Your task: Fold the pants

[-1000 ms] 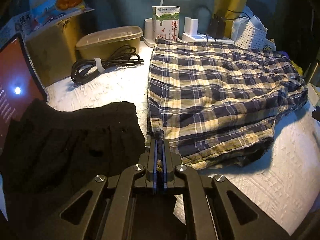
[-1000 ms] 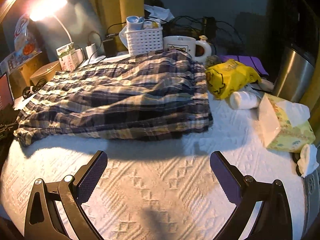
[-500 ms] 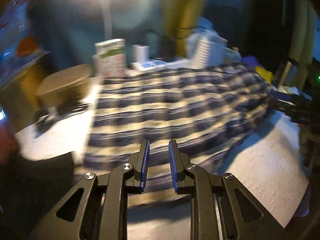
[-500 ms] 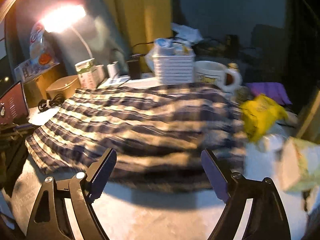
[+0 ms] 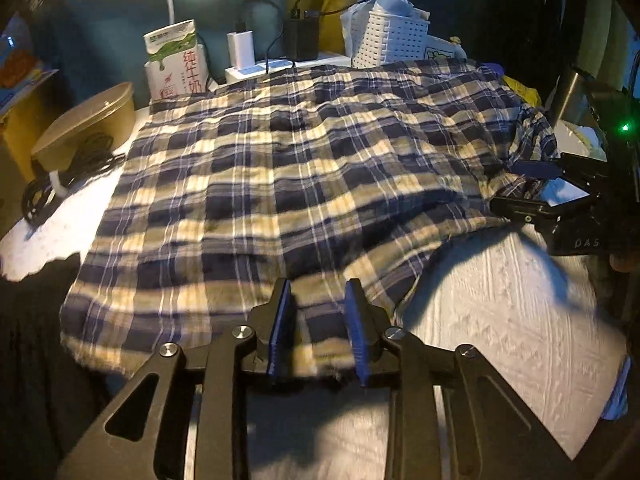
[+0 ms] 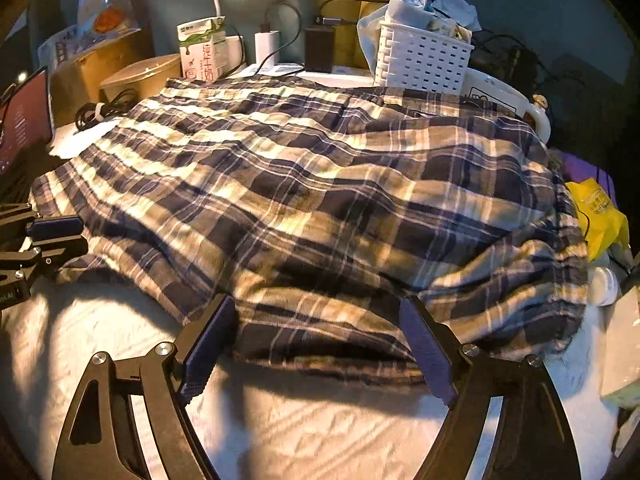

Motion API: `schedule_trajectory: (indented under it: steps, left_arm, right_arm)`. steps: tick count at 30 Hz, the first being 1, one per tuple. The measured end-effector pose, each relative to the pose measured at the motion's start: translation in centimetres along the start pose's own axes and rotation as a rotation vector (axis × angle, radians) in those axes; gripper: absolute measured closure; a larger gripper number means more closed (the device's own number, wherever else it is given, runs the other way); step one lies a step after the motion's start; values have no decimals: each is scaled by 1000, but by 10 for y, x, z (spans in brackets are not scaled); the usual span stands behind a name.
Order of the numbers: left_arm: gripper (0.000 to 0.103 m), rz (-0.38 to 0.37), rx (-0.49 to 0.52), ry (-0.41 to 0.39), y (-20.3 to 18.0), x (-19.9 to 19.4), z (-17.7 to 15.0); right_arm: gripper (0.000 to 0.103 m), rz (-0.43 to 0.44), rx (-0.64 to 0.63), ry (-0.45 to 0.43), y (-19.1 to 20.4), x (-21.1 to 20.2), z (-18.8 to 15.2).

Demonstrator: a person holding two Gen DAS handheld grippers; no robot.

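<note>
Blue and cream plaid pants (image 5: 304, 184) lie spread and rumpled on a white textured cover (image 5: 500, 320); they also fill the right wrist view (image 6: 320, 200). My left gripper (image 5: 318, 322) is open, its two blue pads straddling the near hem at the left end. My right gripper (image 6: 320, 340) is wide open, its pads either side of the near folded edge at the right end. Each gripper shows in the other's view, the right one (image 5: 536, 172) and the left one (image 6: 52, 228).
A dark garment (image 5: 36, 340) lies left of the pants. At the back stand a milk carton (image 5: 176, 64), a lidded bowl (image 5: 84, 128), a coiled cable (image 5: 56, 180), chargers and a white basket (image 6: 424, 60). A yellow bag (image 6: 600, 212) lies at the right.
My left gripper has opened and moved from the pants' left corner to the near hem. My right gripper has moved forward to the pants' near edge.
</note>
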State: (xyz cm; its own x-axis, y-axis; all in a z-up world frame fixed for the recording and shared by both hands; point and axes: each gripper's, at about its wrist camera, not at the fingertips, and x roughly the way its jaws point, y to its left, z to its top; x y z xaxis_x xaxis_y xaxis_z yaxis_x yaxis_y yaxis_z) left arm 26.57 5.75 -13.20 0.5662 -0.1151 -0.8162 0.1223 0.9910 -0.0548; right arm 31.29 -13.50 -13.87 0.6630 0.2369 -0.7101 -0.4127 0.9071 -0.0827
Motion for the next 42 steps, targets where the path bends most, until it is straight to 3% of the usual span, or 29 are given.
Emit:
schedule_trajectory:
  steps: [3,8,14,23,27,30,34,38,42]
  left_arm:
    - [71,7,-1,6,-1,-7,-7]
    - [71,-54,3,-15,-2,-23,-2]
    - [71,-27,10,-66,-2,-18,25]
    - [70,-25,33,35,-1,18,24]
    - [68,-32,77,40,2,17,24]
    - [68,-23,86,59,12,14,31]
    - [68,-4,76,18,33,5,48]
    - [68,32,100,-5,48,12,72]
    - [68,24,113,-14,67,33,103]
  right_arm:
    - [18,-5,-17,5,0,-7,-9]
    - [18,-29,-2,20,-1,-22,-22]
    - [18,27,39,-88,10,-43,-1]
    - [18,72,-63,-95,50,-9,36]
    - [18,81,-42,-2,50,23,33]
    - [18,97,-37,-21,48,17,35]
    - [18,100,2,-42,31,7,42]
    - [18,67,57,-75,8,0,61]
    - [18,-57,123,-94,-20,-1,81]
